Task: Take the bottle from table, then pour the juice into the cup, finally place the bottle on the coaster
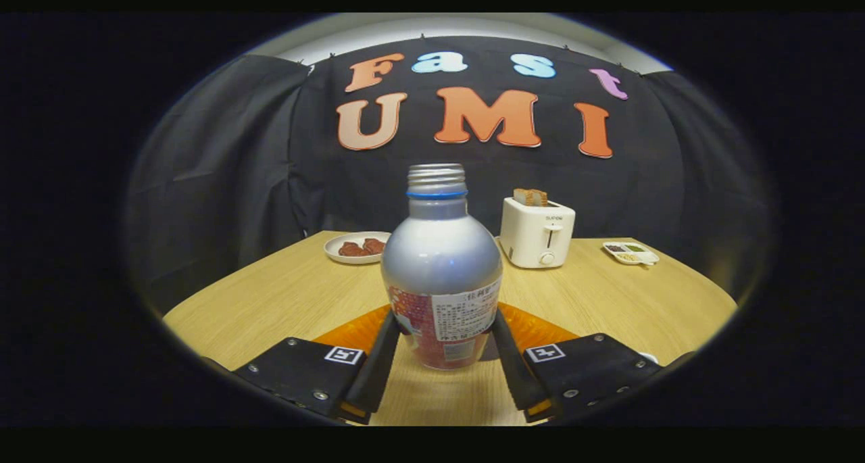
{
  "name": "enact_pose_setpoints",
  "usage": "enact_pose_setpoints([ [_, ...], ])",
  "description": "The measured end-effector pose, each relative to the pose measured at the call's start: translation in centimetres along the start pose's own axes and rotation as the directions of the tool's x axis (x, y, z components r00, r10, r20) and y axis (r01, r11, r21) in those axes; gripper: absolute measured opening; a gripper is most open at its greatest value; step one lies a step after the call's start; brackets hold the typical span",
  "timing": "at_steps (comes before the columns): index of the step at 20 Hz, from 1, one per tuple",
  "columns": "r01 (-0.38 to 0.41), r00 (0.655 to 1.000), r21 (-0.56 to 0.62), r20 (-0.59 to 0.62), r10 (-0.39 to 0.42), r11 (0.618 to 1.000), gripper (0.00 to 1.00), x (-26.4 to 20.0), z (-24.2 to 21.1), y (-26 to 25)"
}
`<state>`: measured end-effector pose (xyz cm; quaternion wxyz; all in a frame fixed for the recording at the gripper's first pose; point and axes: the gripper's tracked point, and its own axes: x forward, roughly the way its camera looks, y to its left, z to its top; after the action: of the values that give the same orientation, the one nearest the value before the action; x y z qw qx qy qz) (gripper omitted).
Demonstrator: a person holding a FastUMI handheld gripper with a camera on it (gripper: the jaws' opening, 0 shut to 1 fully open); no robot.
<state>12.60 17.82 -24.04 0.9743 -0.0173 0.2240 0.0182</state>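
Observation:
A silver bottle [440,260] with a red-and-white label, a blue neck ring and an uncapped threaded neck stands upright between my fingers. My gripper [446,318] is shut on its lower body, with a finger [377,361] pressing on each side of the label. An orange coaster [540,328] lies flat on the wooden table [284,294], showing on both sides of the bottle just behind its base. I cannot tell whether the bottle's base touches the table or hangs slightly above it.
Beyond the bottle, a white toaster [537,233] with bread in its slots stands at the back. A white plate [355,248] with brown food sits back left. A small divided dish [630,252] lies back right near the table's edge.

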Motion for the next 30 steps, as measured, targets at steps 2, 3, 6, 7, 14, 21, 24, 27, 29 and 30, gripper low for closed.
enact_pose_setpoints([
  [2,0.041,0.999,-0.009,-0.025,-0.041,0.999,0.73,1.6,-0.6,-1.1],
  [3,0.052,0.998,-0.001,-0.036,-0.052,0.999,0.72,2.4,-0.9,-1.4],
  [6,0.089,0.993,0.026,-0.074,-0.087,0.996,0.73,4.7,-1.1,-2.9],
  [7,0.108,0.991,0.034,-0.089,-0.105,0.994,0.73,5.4,-1.6,-3.4],
  [14,0.151,0.985,0.081,-0.092,-0.143,0.985,0.75,5.8,-2.0,-3.8],
  [21,0.133,0.979,0.118,-0.167,-0.113,0.984,0.79,4.2,-3.9,-3.0],
  [24,0.112,0.981,0.125,-0.174,-0.090,0.986,0.82,2.8,-3.8,-2.3],
  [27,0.083,0.991,0.085,-0.111,-0.074,0.993,0.89,0.6,-1.9,-1.5],
  [29,0.044,0.996,0.068,-0.082,-0.038,0.997,0.92,-1.2,-0.6,-0.6],
  [30,0.020,0.998,0.056,-0.060,-0.017,0.998,0.92,-2.2,0.4,-0.2],
])
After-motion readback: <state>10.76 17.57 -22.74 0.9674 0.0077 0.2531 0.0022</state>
